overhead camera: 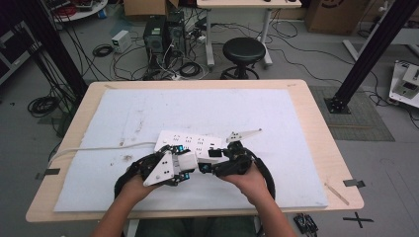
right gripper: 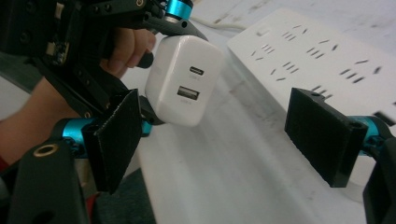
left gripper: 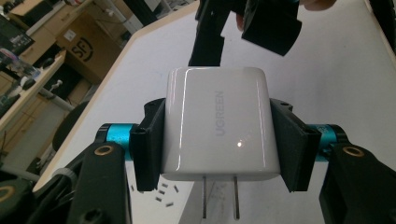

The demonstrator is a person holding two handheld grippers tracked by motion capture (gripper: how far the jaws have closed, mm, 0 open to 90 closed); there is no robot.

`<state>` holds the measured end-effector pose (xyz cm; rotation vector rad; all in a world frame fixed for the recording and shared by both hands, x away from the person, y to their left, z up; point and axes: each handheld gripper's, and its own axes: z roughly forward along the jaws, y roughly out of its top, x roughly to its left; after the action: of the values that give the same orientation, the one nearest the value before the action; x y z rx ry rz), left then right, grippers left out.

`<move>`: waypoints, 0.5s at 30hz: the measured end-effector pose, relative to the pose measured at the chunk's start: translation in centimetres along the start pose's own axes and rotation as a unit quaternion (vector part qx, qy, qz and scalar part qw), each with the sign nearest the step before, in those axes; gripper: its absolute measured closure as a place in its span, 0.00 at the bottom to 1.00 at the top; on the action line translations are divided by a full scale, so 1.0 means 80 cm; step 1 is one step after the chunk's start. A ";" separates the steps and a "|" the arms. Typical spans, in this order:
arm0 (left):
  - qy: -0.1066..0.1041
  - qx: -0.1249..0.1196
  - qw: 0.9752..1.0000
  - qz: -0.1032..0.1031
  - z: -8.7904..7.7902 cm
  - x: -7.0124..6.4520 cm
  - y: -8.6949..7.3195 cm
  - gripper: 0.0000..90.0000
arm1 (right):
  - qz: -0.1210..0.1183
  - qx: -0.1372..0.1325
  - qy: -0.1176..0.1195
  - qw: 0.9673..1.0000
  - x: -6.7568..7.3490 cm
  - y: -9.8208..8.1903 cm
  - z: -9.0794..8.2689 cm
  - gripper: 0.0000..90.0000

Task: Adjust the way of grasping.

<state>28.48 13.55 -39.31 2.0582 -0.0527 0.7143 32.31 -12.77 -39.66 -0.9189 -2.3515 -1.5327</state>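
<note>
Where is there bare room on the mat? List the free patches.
Free: the white mat beyond the power strip, toward the far edge, and the strip's right. Crowded: the near middle, where the left hand-held gripper holds the UGREEN charger beside the right hand-held gripper.

**Readable marks in your views**

On the white charger you hold in your left gripper, the grey brand "UGREEN" runs sideways along its face; on the brown cardboard box off the table's far edge, you can read large black letters, "SF"; other print is too blurred to read.
</note>
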 end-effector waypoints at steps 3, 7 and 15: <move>0.001 -0.005 1.000 0.009 0.003 -0.005 0.004 0.47 | 0.017 -0.004 0.020 1.000 -0.003 -0.002 0.003 0.22; 0.000 -0.007 1.000 0.024 0.008 -0.011 0.008 0.47 | 0.040 -0.012 0.047 0.998 -0.006 -0.003 0.007 0.22; 0.001 -0.016 1.000 0.026 0.011 -0.016 0.015 0.47 | 0.068 -0.020 0.090 0.993 -0.009 -0.006 0.017 0.31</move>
<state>27.44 11.84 -39.42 2.0311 -0.1170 0.7427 32.84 -12.02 -40.96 -0.8893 -2.0964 -1.5441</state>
